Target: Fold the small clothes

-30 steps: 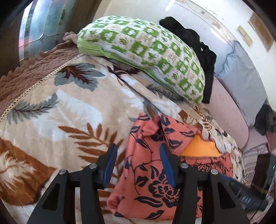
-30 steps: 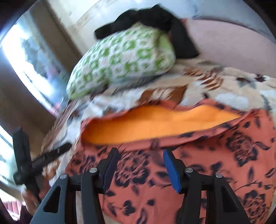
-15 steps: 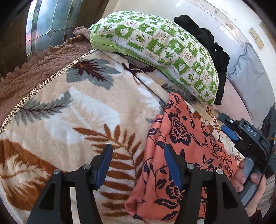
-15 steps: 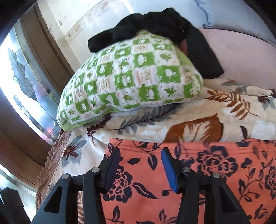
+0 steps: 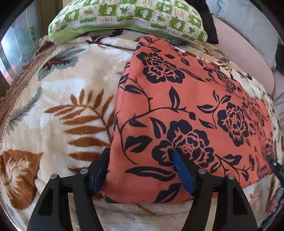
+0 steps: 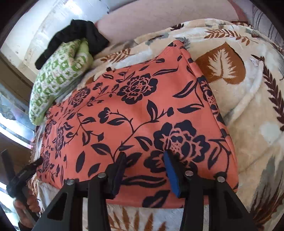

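An orange-red garment with a black flower print point(image 5: 186, 106) point(image 6: 133, 115) lies flat, printed side up, on a leaf-patterned blanket point(image 5: 71, 97). My left gripper point(image 5: 140, 156) hovers over its near left corner. The jaws are opening, one finger just off the cloth's left edge and the other above the print, and neither pad presses on the cloth. My right gripper point(image 6: 144, 156) is over the near edge towards the right corner. Its jaws are closing with the flat cloth below the gap and nothing pinched. A hand holds the left gripper point(image 6: 23, 176) at the far left of the right wrist view.
A green-and-white patterned pillow point(image 5: 124, 14) point(image 6: 56, 76) lies at the blanket's far end, and a black garment point(image 6: 74, 33) is draped over it. A pink cushion point(image 5: 239, 53) lies behind on the right. A window point(image 5: 14, 40) stands on the left.
The garment, bunched with its orange inside showing a second ago, now lies spread flat. Both grippers have come to its near edge. The left jaws have widened and the right jaws have narrowed.
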The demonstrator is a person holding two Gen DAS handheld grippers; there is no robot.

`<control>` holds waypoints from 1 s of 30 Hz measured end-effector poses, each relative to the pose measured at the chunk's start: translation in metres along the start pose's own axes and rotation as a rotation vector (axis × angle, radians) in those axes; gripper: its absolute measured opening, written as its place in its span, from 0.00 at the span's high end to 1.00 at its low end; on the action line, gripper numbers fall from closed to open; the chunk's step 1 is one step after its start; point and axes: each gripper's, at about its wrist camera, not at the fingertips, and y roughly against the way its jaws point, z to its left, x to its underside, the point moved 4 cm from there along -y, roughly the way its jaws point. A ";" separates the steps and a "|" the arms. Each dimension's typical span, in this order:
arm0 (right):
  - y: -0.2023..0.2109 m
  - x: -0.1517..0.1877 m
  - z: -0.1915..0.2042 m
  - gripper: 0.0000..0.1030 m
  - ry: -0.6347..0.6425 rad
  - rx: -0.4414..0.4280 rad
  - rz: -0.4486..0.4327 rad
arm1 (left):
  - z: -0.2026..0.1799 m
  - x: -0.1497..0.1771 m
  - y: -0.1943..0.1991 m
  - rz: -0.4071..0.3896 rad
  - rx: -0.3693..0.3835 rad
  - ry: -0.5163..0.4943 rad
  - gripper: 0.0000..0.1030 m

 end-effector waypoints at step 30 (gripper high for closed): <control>0.028 0.018 -0.085 0.36 -0.475 -0.307 -0.123 | 0.025 0.037 0.032 -0.010 0.387 0.335 0.18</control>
